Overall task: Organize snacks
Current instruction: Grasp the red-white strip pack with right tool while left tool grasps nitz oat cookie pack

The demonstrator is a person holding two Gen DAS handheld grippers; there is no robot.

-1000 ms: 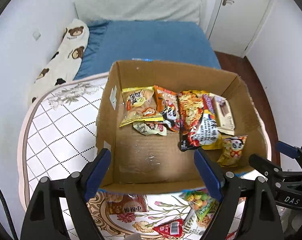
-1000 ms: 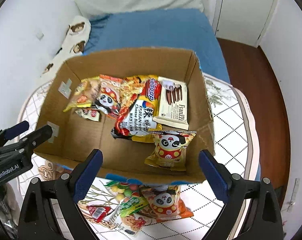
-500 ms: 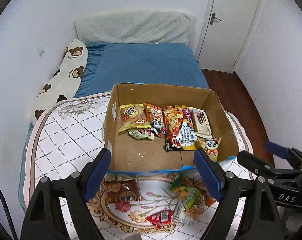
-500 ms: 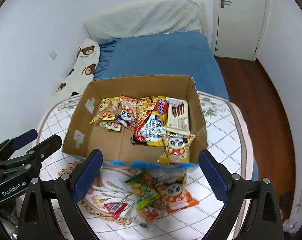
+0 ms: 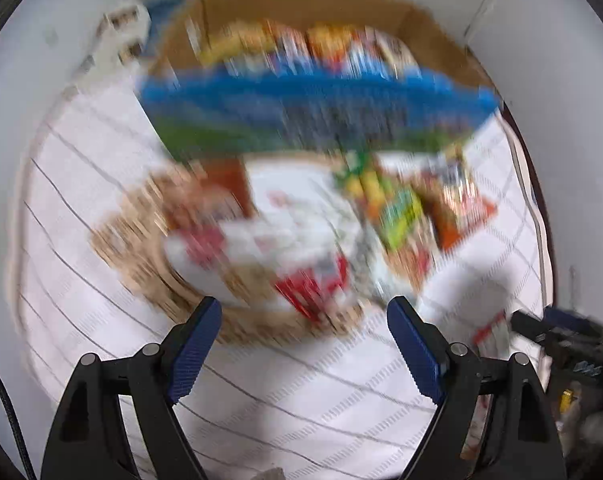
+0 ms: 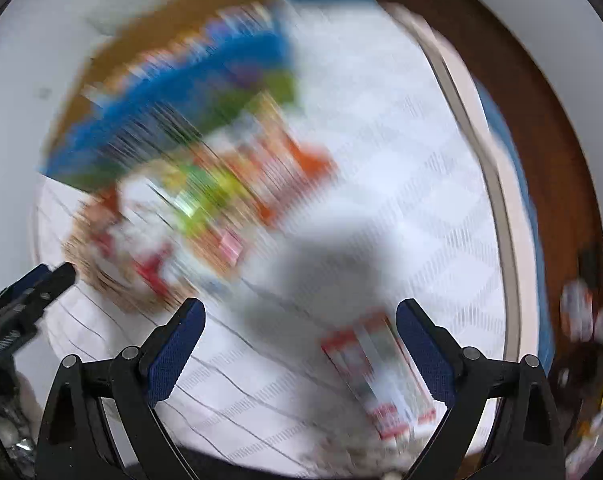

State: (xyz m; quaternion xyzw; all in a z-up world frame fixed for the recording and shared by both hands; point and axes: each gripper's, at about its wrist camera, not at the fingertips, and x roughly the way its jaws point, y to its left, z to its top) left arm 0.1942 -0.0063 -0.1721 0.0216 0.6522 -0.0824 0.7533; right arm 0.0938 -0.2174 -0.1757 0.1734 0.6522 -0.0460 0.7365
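Blue-padded left gripper [image 5: 303,334] and right gripper [image 6: 299,334] point down over the table [image 5: 261,400], jaws spread, empty. Blurred snacks [image 5: 401,216] lie beside the cardboard box [image 5: 301,4]; labels unreadable.

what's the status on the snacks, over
Left gripper open, empty. Right gripper open over red-white packet. Loose snacks lie before box. Nothing blocking.

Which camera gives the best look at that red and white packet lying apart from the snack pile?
The right wrist view: the red and white packet lies whole, though blurred, between the open right gripper fingers. The left wrist view catches only a blurred edge of it.
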